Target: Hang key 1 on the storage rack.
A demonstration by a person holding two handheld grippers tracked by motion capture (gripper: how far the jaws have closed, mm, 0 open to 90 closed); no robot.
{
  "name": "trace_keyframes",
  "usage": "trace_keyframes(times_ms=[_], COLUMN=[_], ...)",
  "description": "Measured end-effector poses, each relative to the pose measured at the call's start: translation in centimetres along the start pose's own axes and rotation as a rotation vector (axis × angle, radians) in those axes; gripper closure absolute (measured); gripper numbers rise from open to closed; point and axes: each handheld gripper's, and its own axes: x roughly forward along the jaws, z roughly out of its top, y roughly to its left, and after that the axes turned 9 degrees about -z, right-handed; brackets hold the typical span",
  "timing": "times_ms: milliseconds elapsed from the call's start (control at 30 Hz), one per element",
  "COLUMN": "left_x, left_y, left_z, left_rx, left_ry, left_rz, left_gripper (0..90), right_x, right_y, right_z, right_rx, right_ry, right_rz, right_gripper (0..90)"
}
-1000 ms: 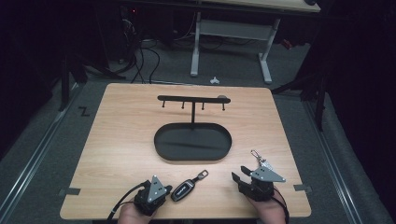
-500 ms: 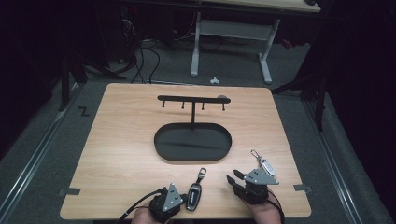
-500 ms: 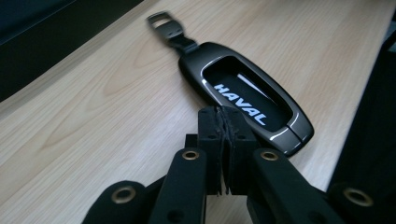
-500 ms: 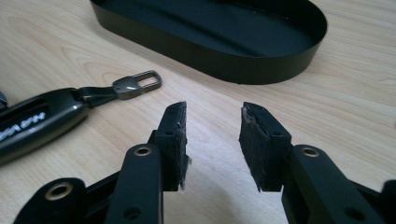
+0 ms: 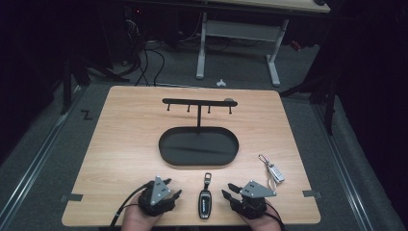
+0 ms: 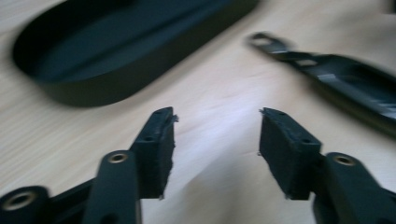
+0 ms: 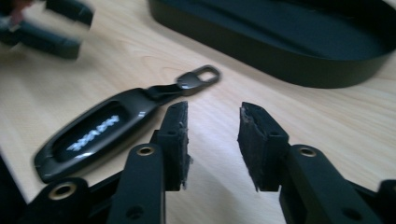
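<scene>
Black glossy plastic car key fob (image 5: 205,203) with metal loop, flat on pale wooden counter (image 5: 125,144) between both grippers, just before black oval tray (image 5: 198,147). Likely light, rigid, slick; best pinched across narrow sides mid-body. Left gripper (image 5: 176,194) just spread, empty; right gripper (image 7: 212,140) narrowing, empty, beside fob.

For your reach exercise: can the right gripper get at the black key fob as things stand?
Probably yes: the right gripper is open beside the black key fob, with bare table between them.
</scene>
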Motion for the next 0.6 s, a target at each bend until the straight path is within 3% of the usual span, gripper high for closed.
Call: trace_keyframes(times_ms=[133,267,400,600], left_x=[-2.1,-4.0,-4.7,-4.7], left_y=[2.6,4.1,4.9,4.9], left_z=[-1.1,-2.0,-2.6,-2.8], left_rx=[-0.088,-0.13,-0.17,-0.162], left_ry=[-0.045,-0.073,-0.095,-0.091], left_rz=[0.072,0.14,0.152,0.152], left_gripper=[37.9,36.2,33.8,32.6], right_x=[0.2,0.8,1.5,2.1], right_y=[0.9,2.0,3.3,4.3], right_z=[0.4,0.9,1.2,1.0], right_rx=[-0.005,-0.032,-0.077,-0.113], right_ry=[-0.012,-0.009,0.0,0.028], right_rz=[0.059,0.125,0.18,0.217], right_gripper=[83.5,88.7,88.8,88.7])
